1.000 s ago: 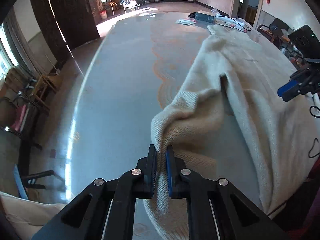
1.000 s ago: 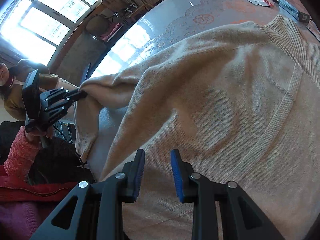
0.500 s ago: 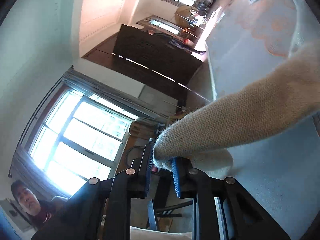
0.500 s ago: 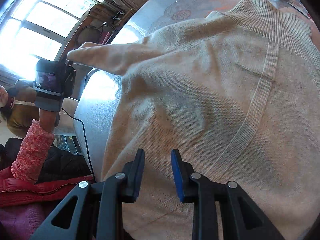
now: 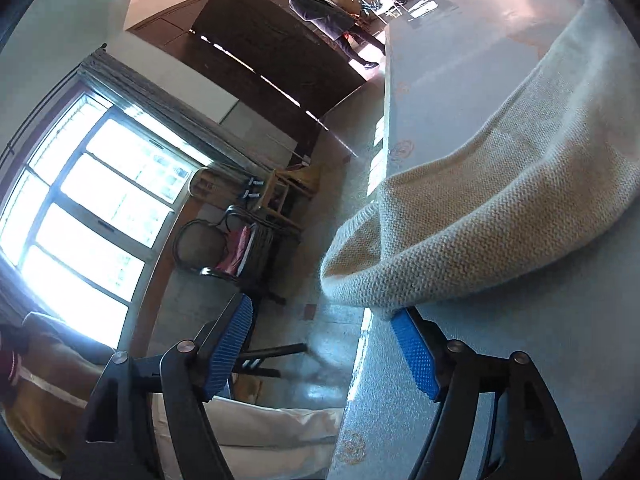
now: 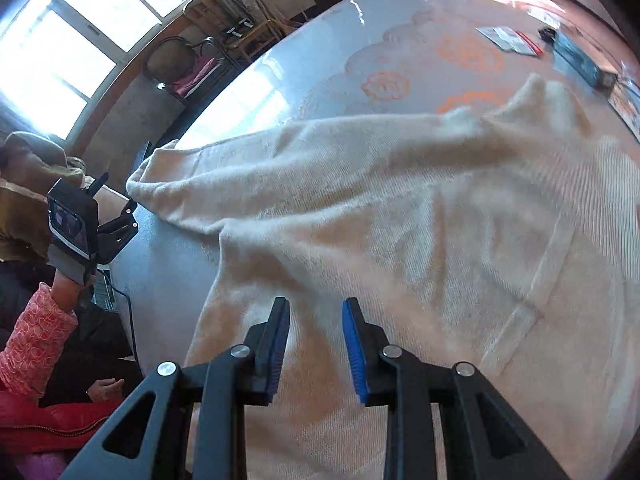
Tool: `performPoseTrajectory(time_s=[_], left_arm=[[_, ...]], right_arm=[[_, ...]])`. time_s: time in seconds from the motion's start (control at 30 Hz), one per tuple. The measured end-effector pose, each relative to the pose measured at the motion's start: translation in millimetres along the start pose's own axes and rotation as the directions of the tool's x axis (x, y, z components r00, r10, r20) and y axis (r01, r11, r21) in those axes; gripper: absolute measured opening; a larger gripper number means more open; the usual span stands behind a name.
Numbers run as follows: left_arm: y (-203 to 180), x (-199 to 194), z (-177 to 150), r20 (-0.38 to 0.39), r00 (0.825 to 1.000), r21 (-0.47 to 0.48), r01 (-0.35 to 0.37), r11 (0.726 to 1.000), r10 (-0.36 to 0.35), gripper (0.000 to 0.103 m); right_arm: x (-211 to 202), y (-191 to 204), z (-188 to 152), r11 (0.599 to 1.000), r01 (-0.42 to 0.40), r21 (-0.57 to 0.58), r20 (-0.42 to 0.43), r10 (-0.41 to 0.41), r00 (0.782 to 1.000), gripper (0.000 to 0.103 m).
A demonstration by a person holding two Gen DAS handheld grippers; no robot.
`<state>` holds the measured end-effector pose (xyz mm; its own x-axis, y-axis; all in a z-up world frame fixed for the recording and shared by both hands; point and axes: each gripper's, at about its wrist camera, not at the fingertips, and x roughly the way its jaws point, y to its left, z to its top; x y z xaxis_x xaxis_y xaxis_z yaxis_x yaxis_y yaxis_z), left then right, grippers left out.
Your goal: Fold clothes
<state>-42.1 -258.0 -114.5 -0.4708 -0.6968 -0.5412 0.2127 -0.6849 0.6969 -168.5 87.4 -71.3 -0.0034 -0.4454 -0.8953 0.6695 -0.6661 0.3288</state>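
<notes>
A cream knitted sweater (image 6: 400, 240) lies spread on the grey patterned table (image 6: 280, 80). Its sleeve (image 6: 240, 176) stretches out to the left as far as the table's edge. In the left wrist view the sleeve's cuff (image 5: 360, 276) rests at that edge, just beyond the right fingertip. My left gripper (image 5: 320, 307) has its jaws wide and still opening, the pads off the cuff; from the right wrist this left gripper (image 6: 116, 228) shows beside the cuff. My right gripper (image 6: 317, 304) hovers over the sweater's body, a narrow gap between its pads and nothing in it.
Papers (image 6: 508, 38) and a dark box (image 6: 580, 60) lie at the table's far end. Chairs (image 5: 240, 248) stand below bright windows (image 5: 92, 208). A person (image 5: 320, 16) stands far off. A red-patterned sleeve (image 6: 36, 340) holds the left gripper.
My left gripper has let go of the cuff and its jaws have spread. The sleeve, lifted before, now lies stretched out to the table's edge. The right gripper has shifted over the sweater.
</notes>
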Motion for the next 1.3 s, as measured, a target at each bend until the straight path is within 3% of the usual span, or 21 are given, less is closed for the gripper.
performPoseTrajectory(time_s=[0.07, 0.17, 0.27, 0.4, 0.47, 0.57, 0.67, 0.73, 0.9, 1.03, 1.23, 1.3], left_arm=[[6, 11, -4, -0.081, 0.996, -0.079, 0.038, 0.996, -0.044, 0.073], [25, 31, -12, -0.213, 0.977, -0.162, -0.009, 0.987, -0.026, 0.073], [47, 36, -20, -0.249, 0.968, -0.281, -0.045, 0.959, -0.028, 0.073], [90, 30, -26, -0.238, 0.971, -0.472, -0.125, 0.873, 0.010, 0.073], [93, 23, -19, -0.180, 0.983, -0.506, -0.075, 0.860, -0.021, 0.073], [78, 32, 8, -0.138, 0.982, -0.475, 0.049, 0.879, -0.129, 0.073], [48, 52, 34, -0.182, 0.952, -0.374, 0.165, 0.913, -0.247, 0.073], [30, 51, 38, -0.233, 0.936, -0.301, 0.190, 0.934, -0.265, 0.073], [12, 20, 7, -0.254, 0.944, -0.192, 0.165, 0.967, -0.211, 0.073], [20, 13, -6, -0.251, 0.938, -0.268, 0.171, 0.948, -0.240, 0.073], [23, 59, 26, -0.221, 0.962, -0.302, 0.088, 0.949, -0.160, 0.073], [19, 81, 36, -0.230, 0.966, -0.277, 0.052, 0.960, -0.118, 0.073]], right_arm=[[8, 31, 29, 0.994, -0.008, -0.105, -0.006, 0.007, 1.000, 0.028], [29, 81, 62, 0.958, 0.064, -0.281, -0.004, -0.068, 0.998, 0.028], [62, 107, 80, 0.926, 0.130, -0.355, -0.028, -0.150, 0.988, 0.026], [97, 98, 85, 0.927, 0.196, -0.319, -0.070, -0.229, 0.971, 0.026], [104, 87, 81, 0.941, 0.186, -0.282, -0.106, -0.223, 0.969, 0.026], [102, 81, 70, 0.943, 0.180, -0.280, -0.124, -0.221, 0.967, 0.027], [97, 76, 58, 0.937, 0.193, -0.291, -0.144, -0.242, 0.959, 0.027], [92, 71, 49, 0.936, 0.202, -0.288, -0.162, -0.256, 0.953, 0.027], [79, 58, 26, 0.939, 0.198, -0.280, -0.209, -0.261, 0.942, 0.027], [67, 55, 27, 0.945, 0.176, -0.276, -0.178, -0.230, 0.957, 0.027], [53, 40, 36, 0.957, 0.189, -0.221, -0.120, -0.219, 0.968, 0.027], [30, 16, 31, 0.973, 0.191, -0.128, -0.055, -0.199, 0.978, 0.027]])
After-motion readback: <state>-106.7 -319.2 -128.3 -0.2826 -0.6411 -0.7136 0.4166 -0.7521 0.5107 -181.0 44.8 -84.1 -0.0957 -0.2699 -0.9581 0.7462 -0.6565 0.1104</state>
